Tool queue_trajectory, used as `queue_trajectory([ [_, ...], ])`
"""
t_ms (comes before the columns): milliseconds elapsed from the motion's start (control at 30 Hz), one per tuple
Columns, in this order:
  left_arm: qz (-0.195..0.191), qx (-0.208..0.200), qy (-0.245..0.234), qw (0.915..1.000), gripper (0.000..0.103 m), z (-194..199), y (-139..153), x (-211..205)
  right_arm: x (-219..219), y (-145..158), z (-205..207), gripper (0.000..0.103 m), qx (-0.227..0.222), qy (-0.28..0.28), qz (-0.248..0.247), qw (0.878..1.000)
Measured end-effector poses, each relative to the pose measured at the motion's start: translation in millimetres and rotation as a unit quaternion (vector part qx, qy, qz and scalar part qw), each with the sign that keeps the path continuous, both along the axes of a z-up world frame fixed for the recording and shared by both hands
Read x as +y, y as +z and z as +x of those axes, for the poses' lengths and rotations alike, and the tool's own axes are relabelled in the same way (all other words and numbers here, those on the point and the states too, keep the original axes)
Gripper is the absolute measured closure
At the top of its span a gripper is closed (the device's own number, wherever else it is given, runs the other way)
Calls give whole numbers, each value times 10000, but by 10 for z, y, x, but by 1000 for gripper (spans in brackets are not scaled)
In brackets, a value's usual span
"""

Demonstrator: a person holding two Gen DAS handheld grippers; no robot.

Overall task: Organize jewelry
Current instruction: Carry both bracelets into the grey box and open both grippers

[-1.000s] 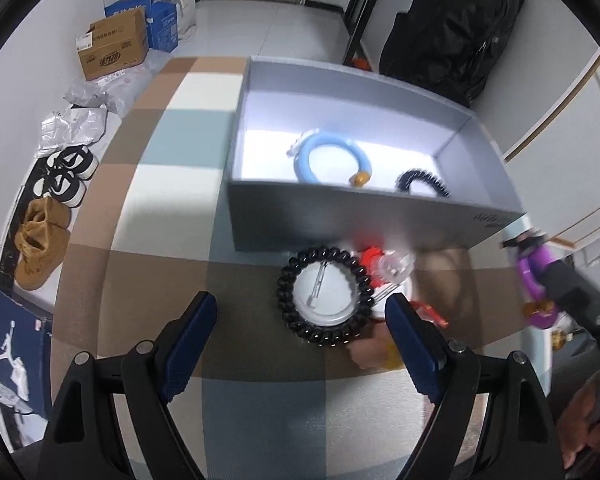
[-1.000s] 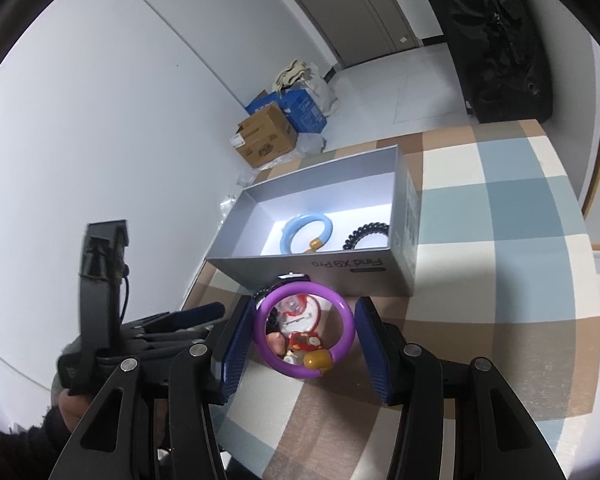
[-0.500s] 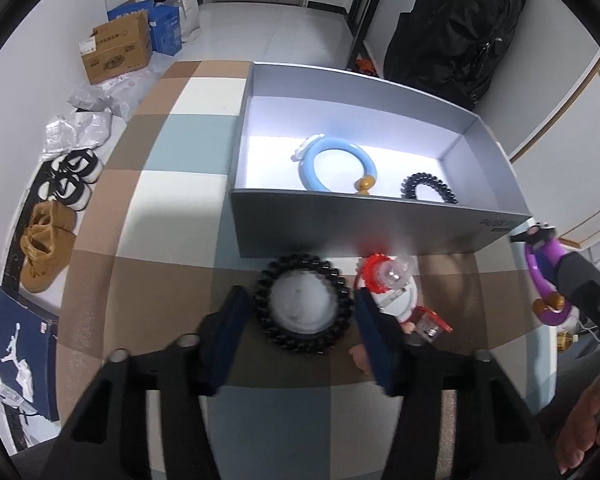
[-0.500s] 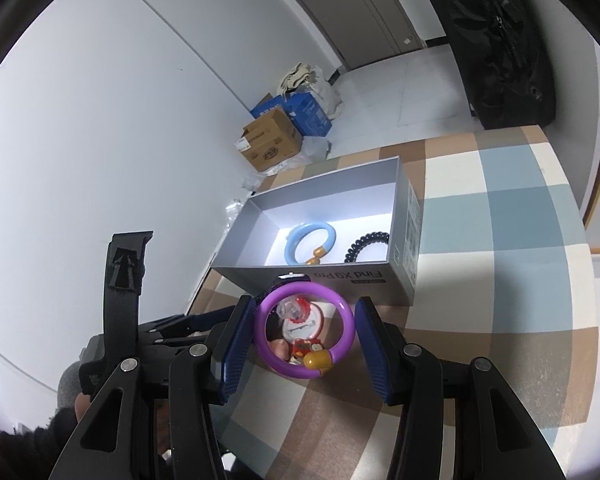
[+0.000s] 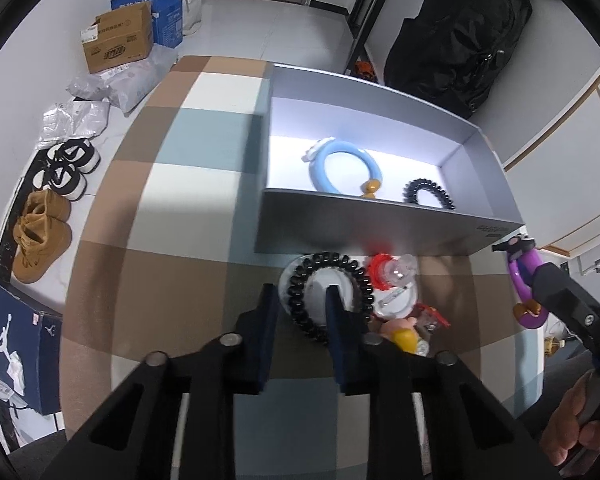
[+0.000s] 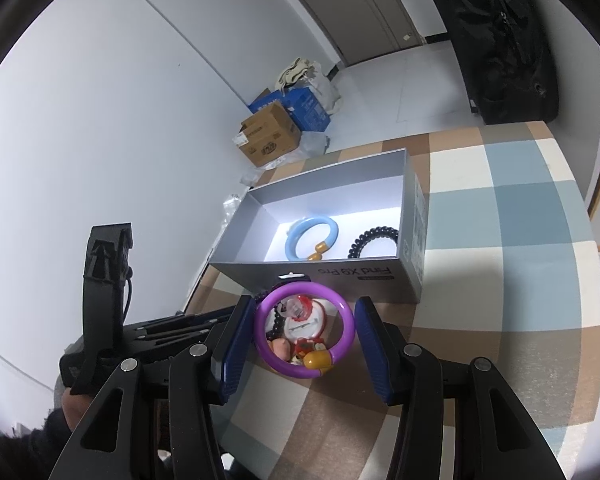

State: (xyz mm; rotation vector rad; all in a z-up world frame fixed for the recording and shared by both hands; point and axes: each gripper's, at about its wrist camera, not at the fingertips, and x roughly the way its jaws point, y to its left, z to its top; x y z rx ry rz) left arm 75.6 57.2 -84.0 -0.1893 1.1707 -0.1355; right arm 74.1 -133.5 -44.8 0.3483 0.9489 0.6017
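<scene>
Your left gripper [image 5: 302, 308] has just been closing onto the black beaded bracelet [image 5: 327, 295]; your right gripper [image 6: 302, 338] clamps the purple plastic ring [image 6: 304, 330].

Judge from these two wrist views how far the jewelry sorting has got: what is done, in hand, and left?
Done: a light-blue ring bracelet and a small black coil band lie in the open grey box. In hand: the right gripper holds a purple ring bracelet; the left gripper, jaws just closing, pinches the black beaded bracelet. Left: boxing both, plus the small red-and-clear trinkets on the checked cloth.
</scene>
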Motion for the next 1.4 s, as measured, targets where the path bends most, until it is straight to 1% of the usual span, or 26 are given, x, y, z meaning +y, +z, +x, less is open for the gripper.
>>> queue_trajectory([
  [33,4,38,28,10000,95,6,-18,13,6,1,-2,53,-6,2,-4,10000],
  [100,-16,35,41,10000,95,-1,-15,8,13,5,-7,53,-10,6,-4,10000],
  [133,57,4,31,10000,97,-2,-8,-6,18,3,-9,53,-6,10,-8,10000],
  [267,337,-138,-87,9993,98,-28,20,-72,32,0,-21,53,-6,23,-32,10000],
  [367,258,-315,-99,9991,98,-61,93,-47,32,7,-24,53,-22,16,-27,10000],
  [467,275,-550,-120,9980,98,-106,198,-37,26,28,-20,53,-59,2,8,10000],
  [567,213,-641,-134,9976,98,-130,251,-31,27,61,-27,53,-133,2,36,9999],
  [800,-203,-853,-82,9961,98,-178,432,18,47,145,-55,53,-249,74,121,9996],
  [933,-638,-1070,-34,9922,98,-163,564,47,46,219,-77,53,-325,99,192,9992],
  [1067,-732,-1341,9,9883,98,-77,678,64,56,358,-59,53,-469,140,264,9984],
  [1167,-830,-1454,50,9859,98,9,726,70,66,474,-21,53,-655,124,263,9974],
  [1400,-984,-1431,212,9846,98,183,711,85,82,593,181,53,-892,-36,220,9958],
])
